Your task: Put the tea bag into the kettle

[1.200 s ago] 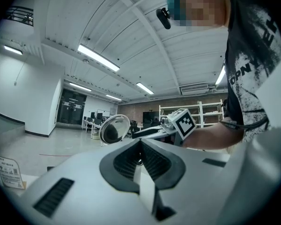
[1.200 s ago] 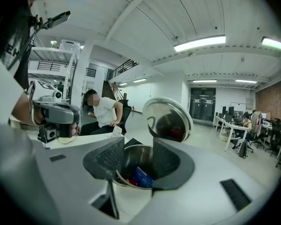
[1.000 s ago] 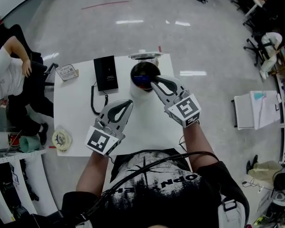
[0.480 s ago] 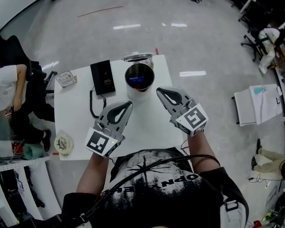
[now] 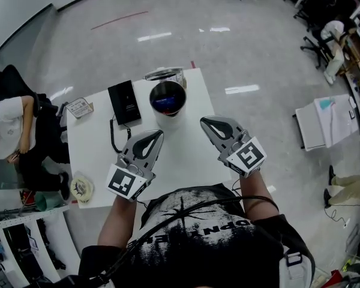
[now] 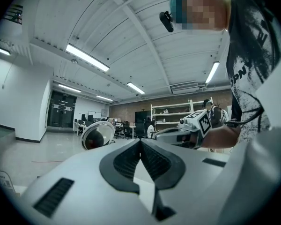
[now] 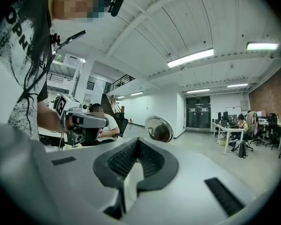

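Found left hand-held gripper [image 5: 158,134] and right hand-held gripper [image 5: 204,122] shut, empty — short of kettle [image 5: 167,98], lidless on table [image 5: 186,155]. No tea bag visible; presumably inside. Keep clear of rim.

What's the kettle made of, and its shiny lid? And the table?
The kettle looks like polished metal inside: dark, with bluish reflections. Its outer wall looks white, perhaps plastic or paint. The lid is probably mirror-polished steel, since it reflects the room. The table has a smooth, matt white top, maybe laminate, though that's uncertain.
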Tool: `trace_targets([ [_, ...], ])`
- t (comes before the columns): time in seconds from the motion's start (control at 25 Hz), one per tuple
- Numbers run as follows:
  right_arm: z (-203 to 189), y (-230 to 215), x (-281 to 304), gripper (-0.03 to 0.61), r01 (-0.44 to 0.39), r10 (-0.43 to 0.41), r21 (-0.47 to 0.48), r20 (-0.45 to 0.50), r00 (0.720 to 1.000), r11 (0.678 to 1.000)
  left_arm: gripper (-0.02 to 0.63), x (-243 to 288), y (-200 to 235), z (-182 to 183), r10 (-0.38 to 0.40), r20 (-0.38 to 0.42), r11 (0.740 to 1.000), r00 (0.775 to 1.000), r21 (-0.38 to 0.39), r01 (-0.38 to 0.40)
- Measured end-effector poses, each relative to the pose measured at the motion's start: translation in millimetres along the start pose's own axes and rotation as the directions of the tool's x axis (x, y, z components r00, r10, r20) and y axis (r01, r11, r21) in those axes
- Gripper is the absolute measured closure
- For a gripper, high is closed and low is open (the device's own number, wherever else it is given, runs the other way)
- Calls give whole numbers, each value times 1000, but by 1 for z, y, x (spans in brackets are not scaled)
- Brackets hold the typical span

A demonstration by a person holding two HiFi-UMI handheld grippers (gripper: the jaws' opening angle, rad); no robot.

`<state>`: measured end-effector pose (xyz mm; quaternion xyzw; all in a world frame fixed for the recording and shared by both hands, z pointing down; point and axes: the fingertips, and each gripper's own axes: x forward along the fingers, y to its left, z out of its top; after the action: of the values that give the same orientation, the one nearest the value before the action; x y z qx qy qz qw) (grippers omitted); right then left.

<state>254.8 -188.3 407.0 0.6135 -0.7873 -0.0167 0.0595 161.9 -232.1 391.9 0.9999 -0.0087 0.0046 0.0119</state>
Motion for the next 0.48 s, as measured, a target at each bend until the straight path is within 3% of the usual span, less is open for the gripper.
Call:
trace_targets([
  [0.48,1,6,-1,568,-33,33,-27,11,999,999,603,-2,2,-10,11,-24,1000,1000,21,-10],
])
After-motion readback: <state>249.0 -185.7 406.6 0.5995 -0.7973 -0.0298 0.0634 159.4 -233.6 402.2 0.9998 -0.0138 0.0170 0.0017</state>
